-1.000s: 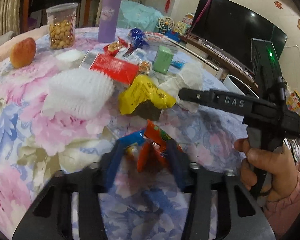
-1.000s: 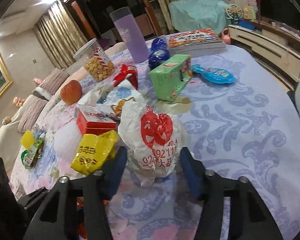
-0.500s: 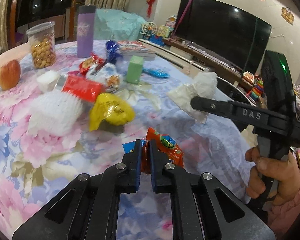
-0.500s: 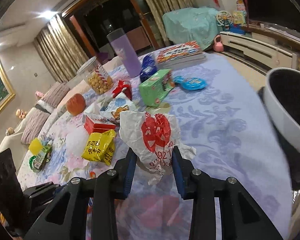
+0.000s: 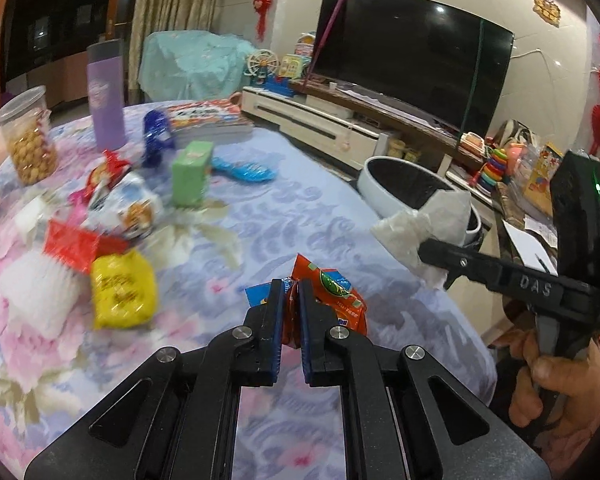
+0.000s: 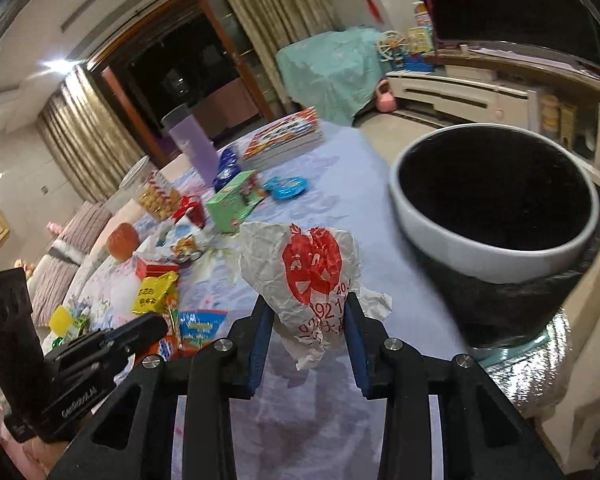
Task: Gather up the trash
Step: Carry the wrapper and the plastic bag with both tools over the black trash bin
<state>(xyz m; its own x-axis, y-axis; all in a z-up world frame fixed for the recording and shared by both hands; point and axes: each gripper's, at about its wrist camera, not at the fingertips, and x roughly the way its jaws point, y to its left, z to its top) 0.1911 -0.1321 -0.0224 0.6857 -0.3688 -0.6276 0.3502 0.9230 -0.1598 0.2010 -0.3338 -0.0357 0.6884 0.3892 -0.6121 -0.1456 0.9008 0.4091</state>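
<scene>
My left gripper (image 5: pixel 290 286) is shut on an orange snack wrapper (image 5: pixel 332 300) and holds it above the floral tablecloth (image 5: pixel 300 216). My right gripper (image 6: pixel 306 304) is shut on a crumpled white paper bag with red print (image 6: pixel 312 268), lifted near the table's edge. A white-rimmed trash bin with a black liner (image 6: pixel 496 208) stands just right of the bag, beside the table; it also shows in the left wrist view (image 5: pixel 408 188). The right gripper and its bag (image 5: pixel 428 224) show at right in the left wrist view.
On the table lie a yellow packet (image 5: pixel 122 288), a red box (image 5: pixel 76 244), a white foam net (image 5: pixel 32 292), a green carton (image 5: pixel 192 172), a blue wrapper (image 5: pixel 242 168), a purple tumbler (image 5: pixel 106 94), a snack jar (image 5: pixel 26 136) and books (image 5: pixel 208 120). A TV (image 5: pixel 412 56) stands behind.
Both grippers closed on their items and lifted them. Both have moved right toward the bin, which now looms large beside the paper bag.
</scene>
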